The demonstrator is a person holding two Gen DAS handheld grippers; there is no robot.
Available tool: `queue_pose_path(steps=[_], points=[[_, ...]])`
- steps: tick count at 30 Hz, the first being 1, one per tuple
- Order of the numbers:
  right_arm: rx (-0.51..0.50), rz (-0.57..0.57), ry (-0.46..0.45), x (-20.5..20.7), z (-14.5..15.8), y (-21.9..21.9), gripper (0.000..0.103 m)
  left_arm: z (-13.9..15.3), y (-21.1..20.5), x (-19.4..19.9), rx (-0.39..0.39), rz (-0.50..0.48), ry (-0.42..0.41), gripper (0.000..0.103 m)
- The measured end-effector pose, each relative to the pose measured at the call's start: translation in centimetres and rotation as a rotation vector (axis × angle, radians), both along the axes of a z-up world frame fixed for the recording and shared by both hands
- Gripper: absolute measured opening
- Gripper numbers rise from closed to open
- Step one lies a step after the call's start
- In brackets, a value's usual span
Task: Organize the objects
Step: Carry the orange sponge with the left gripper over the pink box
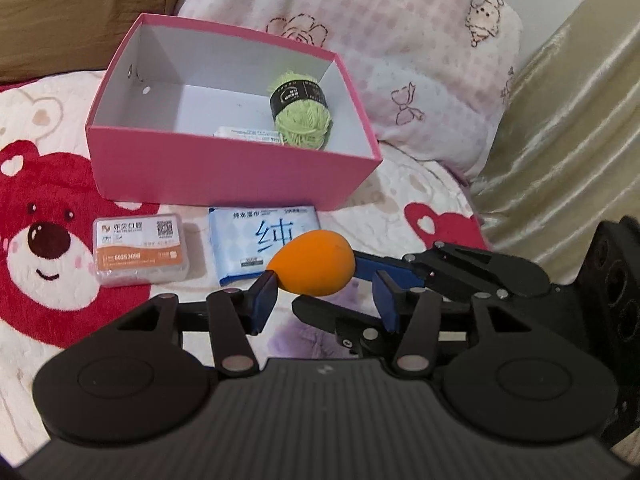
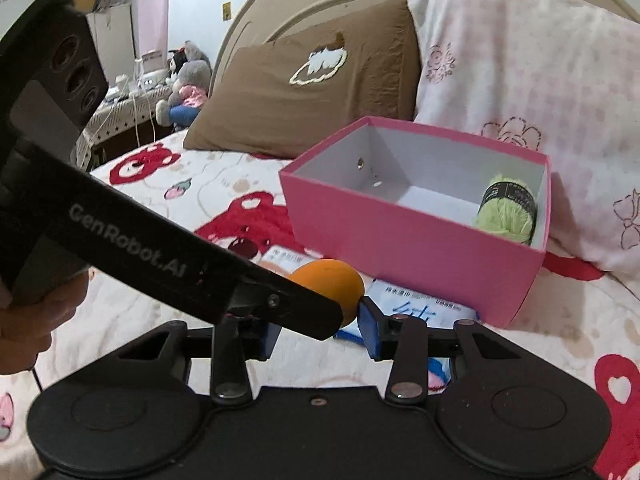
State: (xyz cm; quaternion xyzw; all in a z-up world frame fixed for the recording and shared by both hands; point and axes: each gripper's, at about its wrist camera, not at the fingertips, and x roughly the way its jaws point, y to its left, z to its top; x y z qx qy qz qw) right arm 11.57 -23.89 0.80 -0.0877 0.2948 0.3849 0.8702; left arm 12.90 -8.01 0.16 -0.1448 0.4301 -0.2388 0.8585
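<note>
While pink box [image 1: 224,176] sits open, green yarn [image 1: 302,114] inside.

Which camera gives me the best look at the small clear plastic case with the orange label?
The left wrist view. The clear plastic case with the orange label lies fully visible on the bear-print blanket, left of the blue wet-wipe pack. In the right wrist view the left claw's black arm hides it entirely.

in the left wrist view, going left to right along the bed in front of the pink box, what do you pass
clear plastic case with an orange-and-white label → blue-and-white wet wipes pack → orange egg-shaped sponge, which overlaps the pack's lower right corner
</note>
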Motion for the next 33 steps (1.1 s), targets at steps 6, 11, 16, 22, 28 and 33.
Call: queue_pose_path(steps=[6,11,16,22,28,33], points=[[0.009,-0.023,0.058,1.9,1.5,0.3,0.043,2.7,0.7,2.3,-0.032,0.029,0.045,0.050],[0.036,-0.036,0.101,4.6,3.3,1.7,0.043,5.0,1.7,5.0,-0.037,0.068,0.052,0.049],[0.011,-0.067,0.181,8.1,4.9,3.2,0.043,6.9,1.1,7.7,-0.051,0.061,0.009,0.048],[-0.109,-0.072,0.128,10.9,5.2,4.0,0.043,6.1,-0.1,10.4,-0.078,0.051,0.011,0.048],[-0.161,-0.097,0.128,14.0,4.9,4.1,0.043,3.8,-0.8,13.7,-0.082,0.060,0.064,0.048],[-0.157,-0.143,0.199,17.6,3.5,4.6,0.041,1.9,-0.6,17.0,-0.095,0.074,0.079,0.048]])
